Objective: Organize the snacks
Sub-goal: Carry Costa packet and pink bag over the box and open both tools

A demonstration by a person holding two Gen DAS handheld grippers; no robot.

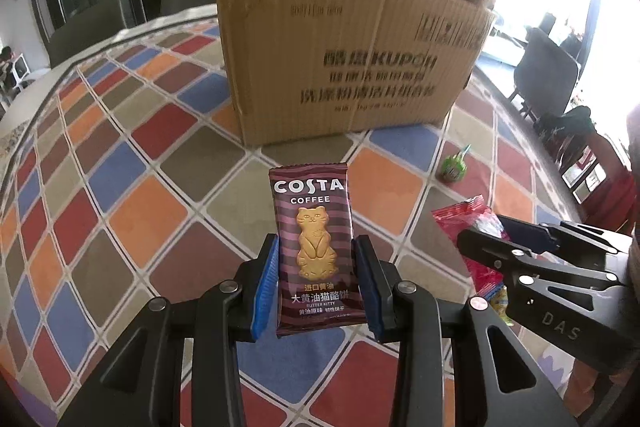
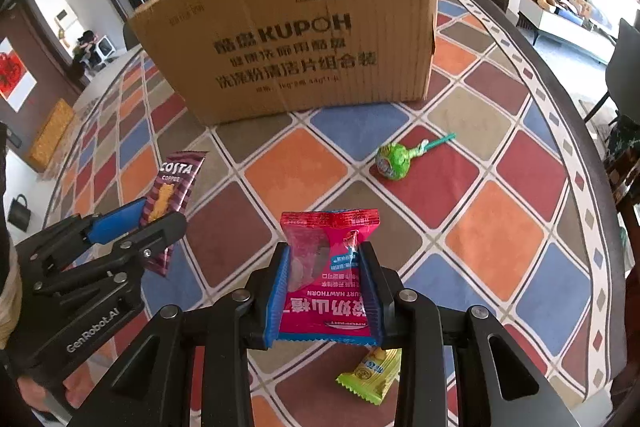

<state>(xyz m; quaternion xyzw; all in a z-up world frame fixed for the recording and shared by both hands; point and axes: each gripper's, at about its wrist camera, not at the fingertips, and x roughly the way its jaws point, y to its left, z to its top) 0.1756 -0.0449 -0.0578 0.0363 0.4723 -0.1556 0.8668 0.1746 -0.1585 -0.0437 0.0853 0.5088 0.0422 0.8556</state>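
My left gripper (image 1: 316, 251) is shut on a brown Costa Coffee cookie packet (image 1: 314, 247), held above the table; it also shows in the right wrist view (image 2: 170, 195). My right gripper (image 2: 325, 267) is shut on a red hawthorn snack packet (image 2: 328, 275), which also shows at the right of the left wrist view (image 1: 472, 223). A cardboard box (image 1: 344, 55) stands ahead on the table, its top open; it also shows in the right wrist view (image 2: 296, 35). A green lollipop (image 2: 394, 159) lies in front of the box. A yellow-green snack packet (image 2: 370, 373) lies under my right gripper.
The table has a checked cloth (image 2: 496, 239) of red, blue, orange and brown squares. Its dark edge (image 2: 600, 147) curves along the right. Chairs (image 1: 544, 67) stand beyond the table. The two grippers are close side by side.
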